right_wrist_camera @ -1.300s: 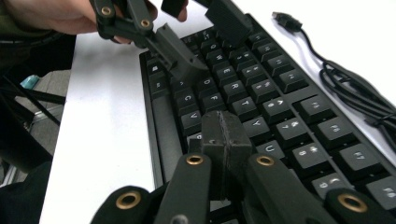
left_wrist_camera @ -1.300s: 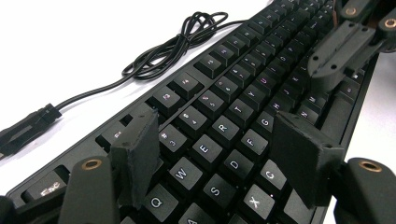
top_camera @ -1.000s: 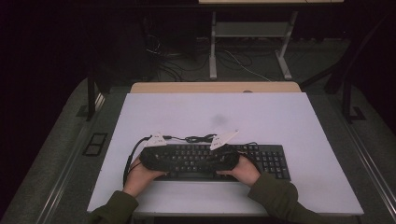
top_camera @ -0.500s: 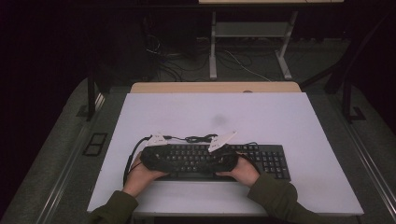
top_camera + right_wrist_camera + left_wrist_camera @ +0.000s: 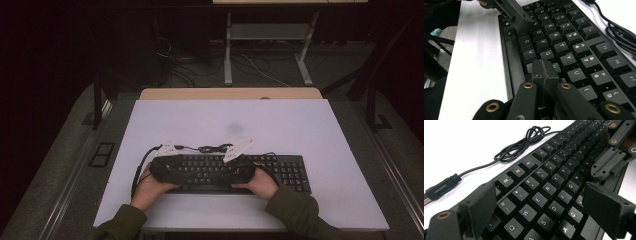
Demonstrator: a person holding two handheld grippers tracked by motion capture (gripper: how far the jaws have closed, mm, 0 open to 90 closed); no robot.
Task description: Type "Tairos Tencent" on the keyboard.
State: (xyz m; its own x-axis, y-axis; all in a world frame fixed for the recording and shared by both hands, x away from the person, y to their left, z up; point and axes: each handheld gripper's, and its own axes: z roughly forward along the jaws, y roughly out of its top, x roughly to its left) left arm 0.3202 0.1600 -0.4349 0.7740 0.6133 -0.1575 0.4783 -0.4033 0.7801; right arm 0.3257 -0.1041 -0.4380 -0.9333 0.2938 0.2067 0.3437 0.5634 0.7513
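Likely a lab or test room: a bare white table, dark surroundings, loose cables on the floor behind.

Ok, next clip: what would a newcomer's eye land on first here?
The black keyboard at the near edge of the white table, with both grippers laid over its keys. In its own view the left gripper stands open across the Q-to-G keys, while the right gripper is pressed shut above the J key. A coiled black cable lies just behind the keyboard.

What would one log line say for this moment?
left claw: open over keyboard | right claw: shut, tips on keys | cable: unplugged, on table
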